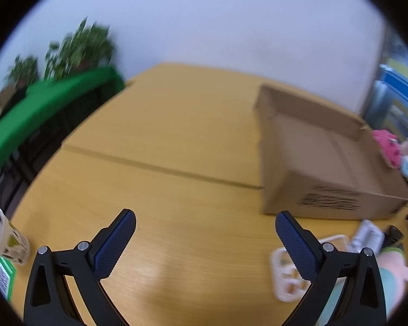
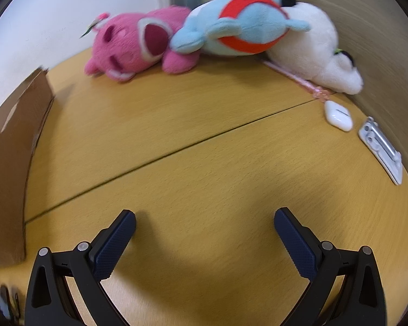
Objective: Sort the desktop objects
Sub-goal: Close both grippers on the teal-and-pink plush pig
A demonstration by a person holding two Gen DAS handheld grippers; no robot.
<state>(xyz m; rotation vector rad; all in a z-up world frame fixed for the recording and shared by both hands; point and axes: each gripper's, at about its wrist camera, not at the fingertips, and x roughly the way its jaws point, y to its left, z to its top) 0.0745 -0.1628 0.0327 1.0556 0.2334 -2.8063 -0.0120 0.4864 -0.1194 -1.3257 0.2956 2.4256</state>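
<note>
Three plush toys, pink (image 2: 138, 44), blue (image 2: 239, 24) and cream (image 2: 312, 51), lie heaped at twelve o'clock of your right tool (image 2: 204, 240), touching one another. At two o'clock: white earbud case (image 2: 338, 116), then silver clip (image 2: 380, 149). Cardboard box (image 1: 326, 152) sits at two o'clock of your left tool (image 1: 205, 241), seemingly unfilled; sorting looks barely begun. Both tools hover low over the bench (image 2: 204, 149), jaws apart, holding nothing.

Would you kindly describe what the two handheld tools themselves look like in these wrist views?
The left tool and right tool look identical: matte black angular arms with triangular cut-outs, silver round rivets at the joints, and two tapered fingers faced with dark blue dotted-texture pads. No cables, sleeves or markings are visible.
</note>
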